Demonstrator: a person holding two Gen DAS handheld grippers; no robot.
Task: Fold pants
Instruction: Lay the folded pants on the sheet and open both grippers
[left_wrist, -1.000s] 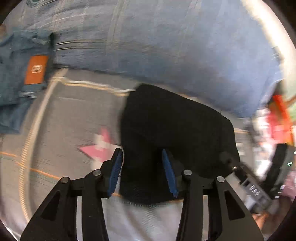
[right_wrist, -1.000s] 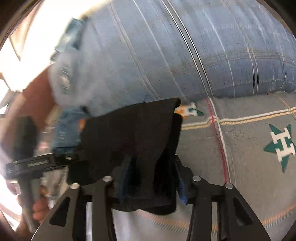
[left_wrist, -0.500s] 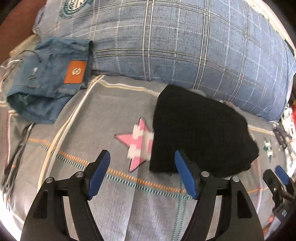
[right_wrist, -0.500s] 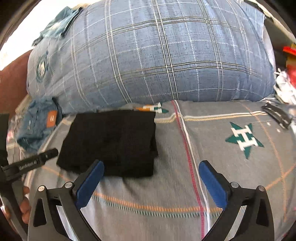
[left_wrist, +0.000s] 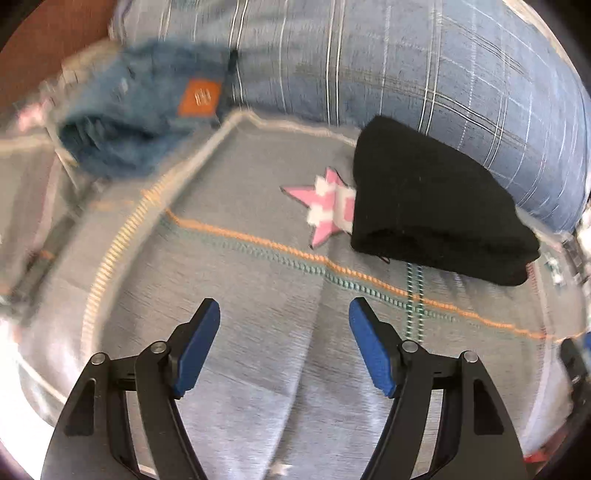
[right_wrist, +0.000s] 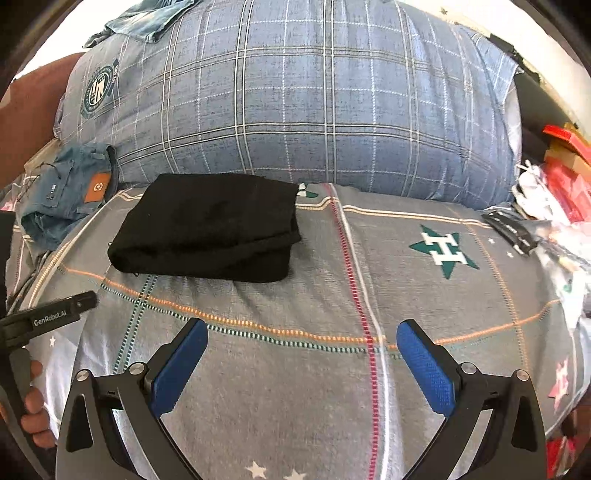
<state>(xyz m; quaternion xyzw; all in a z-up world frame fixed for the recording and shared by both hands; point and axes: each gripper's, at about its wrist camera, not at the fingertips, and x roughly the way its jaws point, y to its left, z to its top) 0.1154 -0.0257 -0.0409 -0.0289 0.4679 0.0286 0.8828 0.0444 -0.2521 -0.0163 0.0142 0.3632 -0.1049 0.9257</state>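
Pants (right_wrist: 207, 229): black, lying folded in a compact bundle on the bed (right_wrist: 332, 295), at 11 o'clock from the right gripper (right_wrist: 301, 354). Left gripper (left_wrist: 284, 339) and right gripper: fingers apart, empty. Fold judged complete.

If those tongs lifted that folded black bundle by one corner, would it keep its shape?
Probably not. The black pants are soft cloth in loose, rounded layers, so they would likely droop and unfold. They look light. They sit flat on the bedspread, so a push should slide or bunch them, not roll them.
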